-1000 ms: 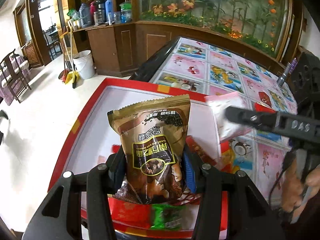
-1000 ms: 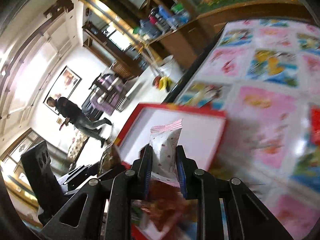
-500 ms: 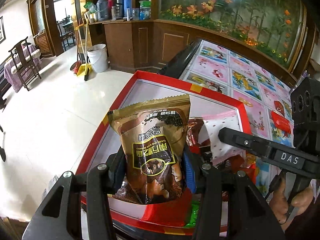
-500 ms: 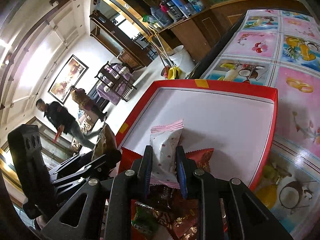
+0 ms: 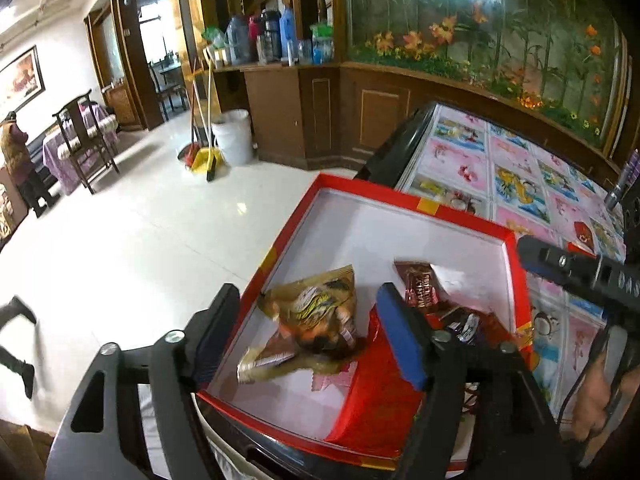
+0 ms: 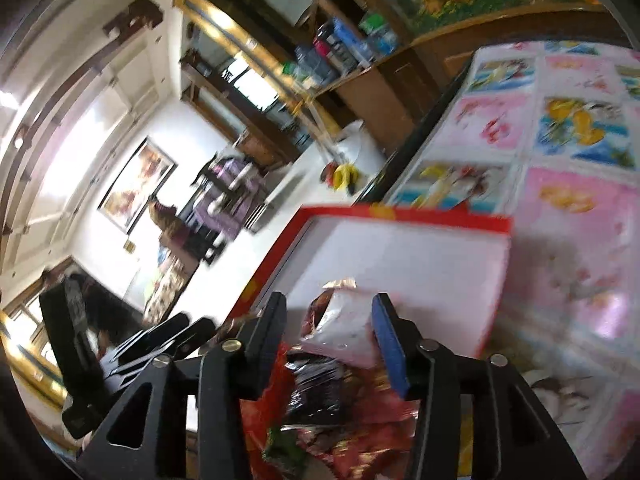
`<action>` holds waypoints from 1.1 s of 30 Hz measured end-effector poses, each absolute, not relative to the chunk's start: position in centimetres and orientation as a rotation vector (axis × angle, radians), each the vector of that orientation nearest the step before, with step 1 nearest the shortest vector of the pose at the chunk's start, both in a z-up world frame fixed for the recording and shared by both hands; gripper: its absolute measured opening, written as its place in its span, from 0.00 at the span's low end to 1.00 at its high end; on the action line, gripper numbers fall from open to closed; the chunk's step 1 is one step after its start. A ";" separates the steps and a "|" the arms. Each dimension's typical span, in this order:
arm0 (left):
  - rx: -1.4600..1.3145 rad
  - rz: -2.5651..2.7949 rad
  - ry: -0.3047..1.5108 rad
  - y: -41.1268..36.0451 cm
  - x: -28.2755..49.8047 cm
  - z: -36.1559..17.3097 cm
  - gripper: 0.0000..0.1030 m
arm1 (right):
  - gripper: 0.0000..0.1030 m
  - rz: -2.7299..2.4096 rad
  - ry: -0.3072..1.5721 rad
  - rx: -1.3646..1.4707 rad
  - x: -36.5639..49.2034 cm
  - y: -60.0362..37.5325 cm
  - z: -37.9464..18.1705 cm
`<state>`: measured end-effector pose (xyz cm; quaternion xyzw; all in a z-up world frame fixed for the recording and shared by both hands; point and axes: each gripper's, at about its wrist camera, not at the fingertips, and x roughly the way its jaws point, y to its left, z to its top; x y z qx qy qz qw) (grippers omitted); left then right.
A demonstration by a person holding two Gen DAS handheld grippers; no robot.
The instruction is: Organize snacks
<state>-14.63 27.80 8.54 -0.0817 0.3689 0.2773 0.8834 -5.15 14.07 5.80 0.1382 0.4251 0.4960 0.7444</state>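
Observation:
A red box (image 5: 416,200) with a white floor sits at the table's corner. My left gripper (image 5: 308,328) is open above its near left part. A brown-gold snack bag (image 5: 312,316) lies loose in the box between the fingers. My right gripper (image 6: 328,332) is open over the box (image 6: 404,216). A white and pink packet (image 6: 344,328) lies between its fingers on a pile of red and dark snack packets (image 6: 320,396). The right gripper also shows in the left wrist view (image 5: 580,276).
The table (image 5: 520,168) has a pink pictured cloth and ends just left of the box. Beyond is a tiled floor with a white bucket (image 5: 234,136), brooms and chairs. A wooden counter with bottles and a plant display stand behind.
Both grippers have opened. The brown bag has dropped from my left gripper into the box. The white and pink packet has dropped from my right gripper onto the pile.

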 end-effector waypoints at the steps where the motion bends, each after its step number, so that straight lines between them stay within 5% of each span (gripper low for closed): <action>1: -0.159 0.572 0.762 27.5 -14.6 8.8 0.70 | 0.47 1.065 0.923 0.318 -4.4 13.1 6.0; 17: 0.020 0.325 0.804 18.0 -10.5 8.7 0.72 | 0.56 0.474 0.827 0.657 11.4 -12.0 4.3; 33: 0.055 0.258 0.889 15.4 -10.0 6.4 0.72 | 0.62 0.402 0.858 0.390 15.6 -7.2 0.9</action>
